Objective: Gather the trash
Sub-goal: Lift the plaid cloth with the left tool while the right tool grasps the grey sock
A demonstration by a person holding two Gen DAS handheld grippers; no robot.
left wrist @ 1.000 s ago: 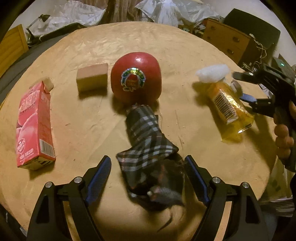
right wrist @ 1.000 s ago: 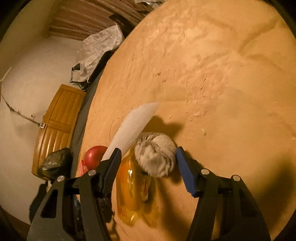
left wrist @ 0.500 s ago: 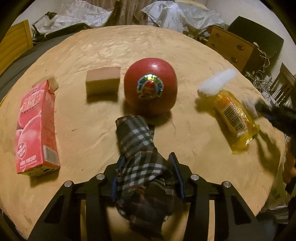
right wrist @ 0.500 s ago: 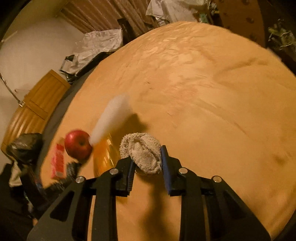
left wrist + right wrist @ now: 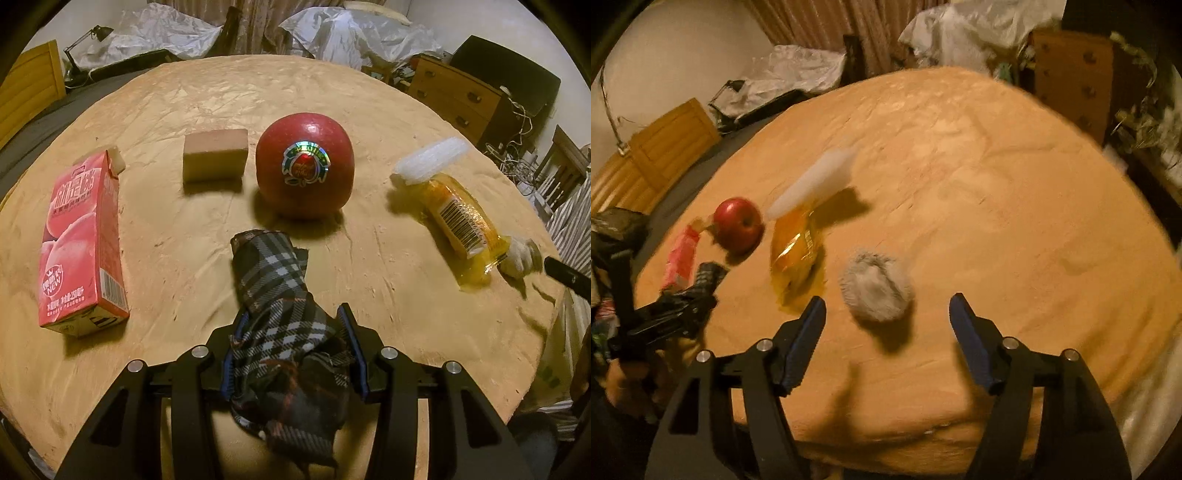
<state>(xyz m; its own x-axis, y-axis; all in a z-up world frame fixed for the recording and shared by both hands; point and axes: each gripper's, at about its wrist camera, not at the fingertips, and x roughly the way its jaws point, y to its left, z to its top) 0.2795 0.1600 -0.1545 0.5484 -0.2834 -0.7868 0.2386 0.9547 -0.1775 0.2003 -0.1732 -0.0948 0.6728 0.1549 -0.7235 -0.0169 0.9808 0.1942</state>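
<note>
My left gripper (image 5: pixel 291 350) is shut on a dark plaid cloth (image 5: pixel 277 280) whose far end reaches toward a red apple (image 5: pixel 304 166). In the right wrist view my right gripper (image 5: pixel 888 332) stands open above the table's near edge. A grey woolly ball (image 5: pixel 875 288) lies on the table just ahead of it, between the finger lines but untouched. A yellow plastic wrapper (image 5: pixel 458 218) with a white foam piece (image 5: pixel 430 160) lies at the right; the same wrapper (image 5: pixel 796 251) sits left of the ball. A pink juice carton (image 5: pixel 81 243) lies at the left.
A tan sponge block (image 5: pixel 216 155) sits left of the apple on the round tan table (image 5: pixel 258 92). A wooden dresser (image 5: pixel 458 96) and plastic-covered clutter stand behind. In the right wrist view a hand holds the left gripper (image 5: pixel 676 306) at the far left.
The left gripper closed on the plaid cloth and holds it. The right gripper shut on the grey ball half a second ago, then opened and drew back; the ball lies free.
</note>
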